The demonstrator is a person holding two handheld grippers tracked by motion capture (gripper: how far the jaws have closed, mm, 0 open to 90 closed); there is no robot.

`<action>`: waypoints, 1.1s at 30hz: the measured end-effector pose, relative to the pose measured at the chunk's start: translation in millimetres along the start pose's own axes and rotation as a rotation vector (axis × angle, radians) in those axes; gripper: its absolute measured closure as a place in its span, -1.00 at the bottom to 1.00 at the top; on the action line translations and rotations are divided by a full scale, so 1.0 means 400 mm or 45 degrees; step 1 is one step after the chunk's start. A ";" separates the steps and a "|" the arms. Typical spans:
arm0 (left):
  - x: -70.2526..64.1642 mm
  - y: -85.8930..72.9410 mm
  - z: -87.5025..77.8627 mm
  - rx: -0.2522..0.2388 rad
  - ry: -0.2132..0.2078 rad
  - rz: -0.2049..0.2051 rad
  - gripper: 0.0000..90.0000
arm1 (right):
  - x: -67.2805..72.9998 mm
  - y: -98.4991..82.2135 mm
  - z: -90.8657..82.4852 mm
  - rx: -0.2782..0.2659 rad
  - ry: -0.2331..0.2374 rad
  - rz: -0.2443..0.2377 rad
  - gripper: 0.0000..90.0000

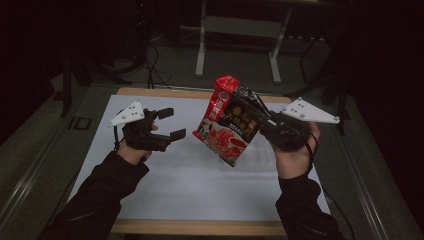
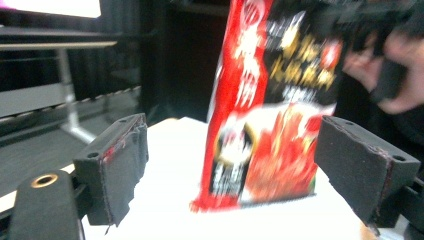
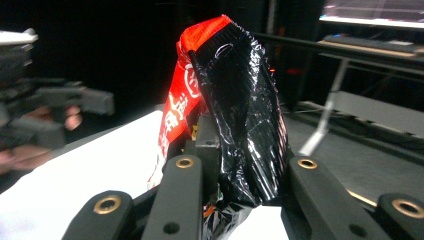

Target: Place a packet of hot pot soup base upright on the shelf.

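A red and black snack bag (image 1: pixel 227 120) hangs in the air over the white table top (image 1: pixel 175 185), tilted. My right gripper (image 1: pixel 260 117) is shut on the bag's right edge; in the right gripper view the crinkled black side of the bag (image 3: pixel 245 125) is pinched between the jaws. My left gripper (image 1: pixel 170 124) is held open to the left of the bag, apart from it. In the left gripper view the bag (image 2: pixel 272 100) stands blurred beyond the gripper's (image 2: pixel 230 165) two spread pads (image 2: pixel 117 165).
A clear plastic tray (image 1: pixel 260 160) lies on the table under the bag. Beyond the far edge stands a grey metal frame (image 1: pixel 240 30) on a carpeted floor. Cables (image 1: pixel 150 65) trail on the floor at the back left.
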State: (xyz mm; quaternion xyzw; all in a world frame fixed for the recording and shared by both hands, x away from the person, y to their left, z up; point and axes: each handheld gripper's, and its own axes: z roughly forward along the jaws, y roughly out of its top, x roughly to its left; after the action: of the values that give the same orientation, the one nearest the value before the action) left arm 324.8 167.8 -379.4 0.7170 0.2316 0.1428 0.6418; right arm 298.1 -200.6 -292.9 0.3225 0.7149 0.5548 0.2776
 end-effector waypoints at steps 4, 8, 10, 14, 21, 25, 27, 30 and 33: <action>-0.005 -0.034 -0.007 0.069 0.043 0.018 -0.79 | -0.007 0.010 -0.006 -0.006 -0.102 -0.011 0.71; -0.011 -0.071 -0.017 0.132 0.098 0.018 -0.98 | -0.020 0.010 -0.007 0.004 -0.213 0.013 0.71; -0.013 -0.088 -0.025 0.155 0.116 0.022 -0.98 | -0.027 0.006 -0.005 0.007 -0.243 0.029 0.71; -0.019 -0.132 -0.041 0.160 0.163 0.044 -0.98 | -0.042 -0.010 0.002 0.021 -0.315 0.057 0.70; -0.030 -0.200 -0.055 0.231 0.186 0.020 -0.98 | -0.051 -0.037 0.022 0.065 -0.405 0.057 0.70; -0.031 -0.234 -0.064 0.226 0.212 0.027 -0.98 | -0.055 -0.052 0.035 0.086 -0.414 0.062 0.70; -0.026 -0.250 -0.069 0.236 0.222 0.014 -0.97 | -0.063 -0.069 0.052 0.105 -0.416 0.091 0.70; -0.019 -0.274 -0.075 0.256 0.236 -0.005 -0.97 | -0.067 -0.084 0.068 0.118 -0.411 0.108 0.70; -0.014 -0.290 -0.080 0.263 0.246 -0.013 -0.97 | -0.066 -0.099 0.085 0.134 -0.407 0.125 0.70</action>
State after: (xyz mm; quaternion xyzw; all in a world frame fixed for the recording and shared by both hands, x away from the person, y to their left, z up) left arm 286.6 200.2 -489.0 0.7609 0.3095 0.1832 0.5400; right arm 334.3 -207.0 -338.3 0.4552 0.6730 0.4712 0.3432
